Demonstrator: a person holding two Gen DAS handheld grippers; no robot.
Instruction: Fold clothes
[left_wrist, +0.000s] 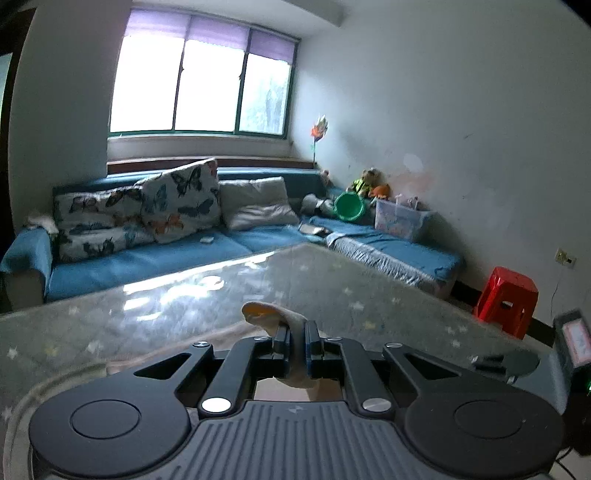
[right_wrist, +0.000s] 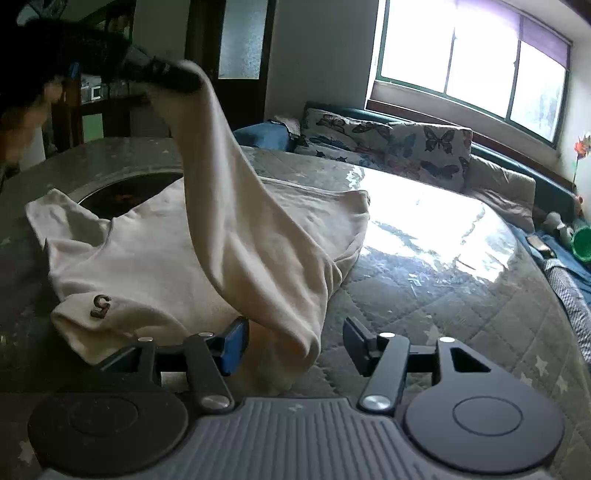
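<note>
So on the left, the left gripper (left_wrist: 295, 341) is pinching a fold of the cream garment (right_wrist: 207, 236) and has that bit pulled up off the table (left_wrist: 184, 306), the cloth hanging in a long drape. Rest of the garment lies spread on the quilted tabletop, a small "5" tag (right_wrist: 100, 306) near its edge. Over on the right, the right gripper (right_wrist: 295, 343) has its jaws spread, the hanging cloth's low end between them, not pressed.

A cream garment (right_wrist: 155, 258) lies spread on the quilt-covered bench (right_wrist: 461, 295), one sleeve pulled up and pinched by the left hand-held gripper (right_wrist: 173, 75) at upper left. The right hand-held gripper (right_wrist: 295, 343) stands open at the garment's near edge, with hanging fabric between its fingers.
</note>
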